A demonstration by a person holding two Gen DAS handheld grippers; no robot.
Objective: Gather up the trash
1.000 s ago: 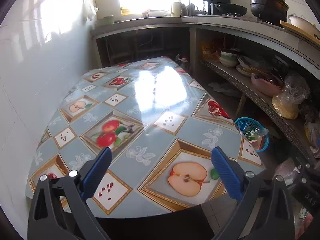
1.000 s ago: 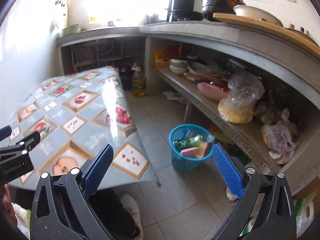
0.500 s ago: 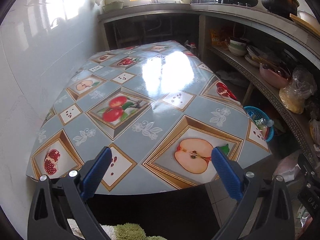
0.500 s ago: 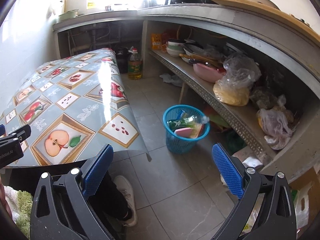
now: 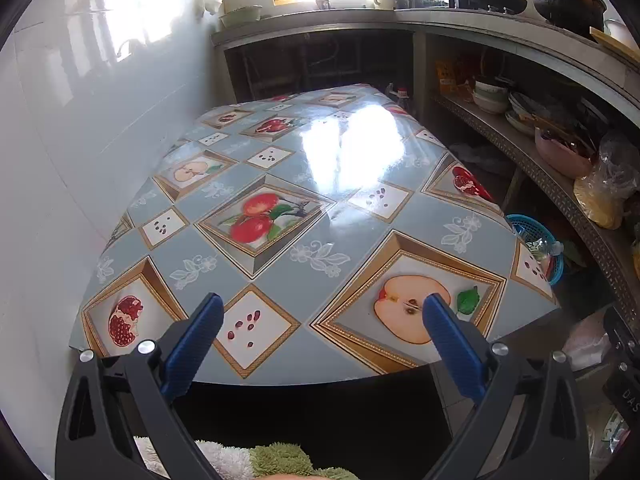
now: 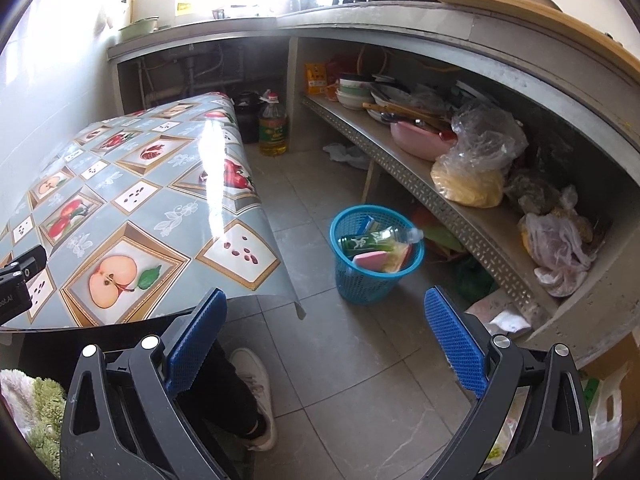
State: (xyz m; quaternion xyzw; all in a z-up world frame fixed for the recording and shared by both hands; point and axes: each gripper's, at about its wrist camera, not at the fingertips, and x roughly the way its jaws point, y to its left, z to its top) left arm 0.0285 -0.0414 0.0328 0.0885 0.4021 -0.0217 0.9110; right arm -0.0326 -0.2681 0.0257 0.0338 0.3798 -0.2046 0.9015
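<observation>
Nearer basket (image 6: 376, 258) between fingers (image 6: 454, 342)

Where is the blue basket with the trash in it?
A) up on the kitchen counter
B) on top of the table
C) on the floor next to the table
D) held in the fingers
C: the blue basket stands on the tiled floor, between the table and the low shelf, with a bottle and wrappers inside it.
</observation>
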